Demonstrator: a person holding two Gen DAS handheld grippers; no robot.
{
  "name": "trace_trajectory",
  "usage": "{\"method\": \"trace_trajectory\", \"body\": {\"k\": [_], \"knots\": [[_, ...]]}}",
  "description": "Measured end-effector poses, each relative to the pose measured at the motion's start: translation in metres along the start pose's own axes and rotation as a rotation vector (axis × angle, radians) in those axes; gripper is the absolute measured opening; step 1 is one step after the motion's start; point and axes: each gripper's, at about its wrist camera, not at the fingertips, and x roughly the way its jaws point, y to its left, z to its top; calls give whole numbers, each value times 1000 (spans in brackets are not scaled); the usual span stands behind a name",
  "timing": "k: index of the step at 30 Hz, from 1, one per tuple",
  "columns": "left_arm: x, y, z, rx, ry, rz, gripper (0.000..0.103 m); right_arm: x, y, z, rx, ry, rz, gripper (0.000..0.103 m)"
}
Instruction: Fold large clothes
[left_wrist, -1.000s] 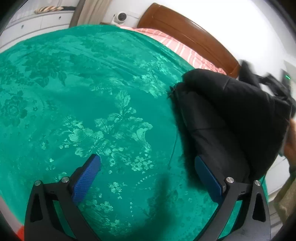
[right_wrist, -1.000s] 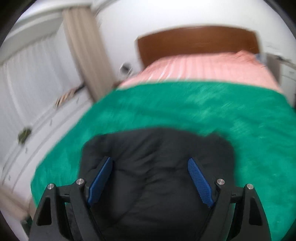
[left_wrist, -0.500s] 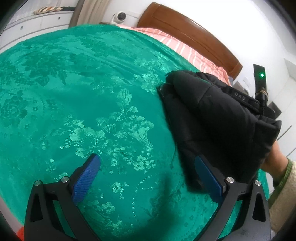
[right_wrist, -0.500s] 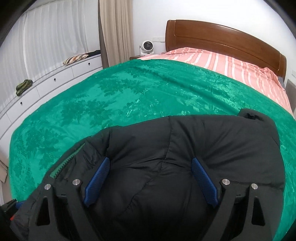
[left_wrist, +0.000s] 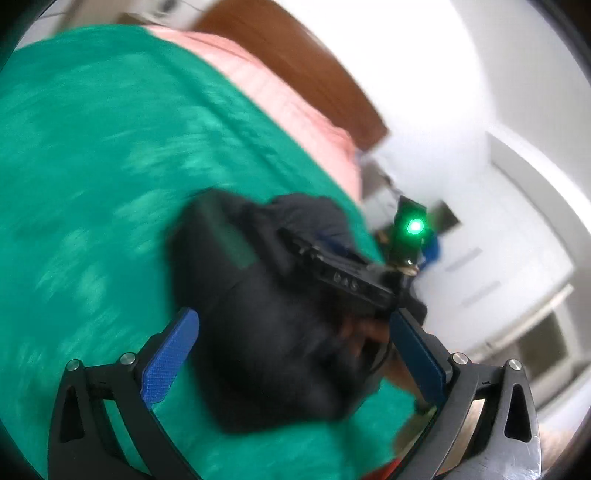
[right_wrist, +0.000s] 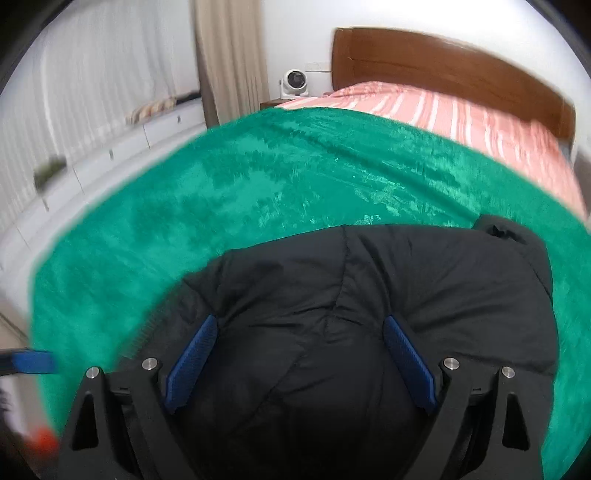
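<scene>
Black and padded, one jacket (right_wrist: 369, 314) lies bundled on the single green bedspread (right_wrist: 258, 192) near the bed's foot. The right claw (right_wrist: 299, 363) has just been opening; its two blue pads stand apart over the jacket, not pressing it. The left claw (left_wrist: 295, 354) is likewise spread wide, clamping nothing.

The left wrist view is smeared by motion: the green patterned bedspread (left_wrist: 92, 177) loses its pattern, and the padded black jacket (left_wrist: 273, 332) blurs where it meets a hand (left_wrist: 364, 332), so no grip can be read there. In the right wrist view the jacket runs off the bottom edge, covering the bedspread beneath, and a small dark-green object (right_wrist: 50, 171) on the white drawer unit (right_wrist: 110, 155) is too blurred to identify.
</scene>
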Motion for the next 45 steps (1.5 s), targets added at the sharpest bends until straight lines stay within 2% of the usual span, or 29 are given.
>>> {"method": "trace_trajectory", "body": {"k": [3,5,7,9,11,12,14,18,21,25,27,29,30,32,34,36,39,42,45], "knots": [[45,-15,24,64,122,-23,102,-48,-45,14,267,-83,80,91],[78,-16,27,88,221,12,102,-79,-68,16,347,-130,96,91],[99,-12,24,143,275,119,102,-107,-85,10,331,-140,96,92],[108,-2,19,200,319,241,102,-123,-99,-7,283,-86,88,94],[110,14,14,185,365,294,103,-127,-113,-34,263,-4,95,94],[110,25,12,145,384,293,103,-125,-121,-53,268,47,111,94],[108,47,5,49,398,244,103,-116,-134,-92,298,140,167,94],[126,74,-11,-80,437,157,103,-88,-146,-143,353,220,269,94],[138,79,-11,-49,473,150,103,-62,-165,-159,461,225,383,103],[155,82,-4,-47,534,148,103,-22,-183,-159,565,253,579,103],[164,84,-1,-60,532,143,103,1,-181,-150,580,263,635,102],[170,80,1,-83,504,184,103,8,-166,-133,467,265,544,99],[170,73,0,-57,492,211,103,3,-152,-122,357,255,462,94],[167,55,-6,8,455,202,89,-15,-129,-110,185,207,348,85],[153,41,-12,31,389,174,74,-41,-107,-106,17,125,299,77],[138,31,-16,40,334,153,70,-67,-94,-104,-70,45,317,76],[118,5,-11,75,248,128,66,-95,-83,-95,-118,-43,349,75],[107,-26,11,137,180,132,66,-117,-83,-72,-141,-128,372,75],[107,-50,42,186,127,133,66,-126,-103,-42,-125,-186,390,74]]}}
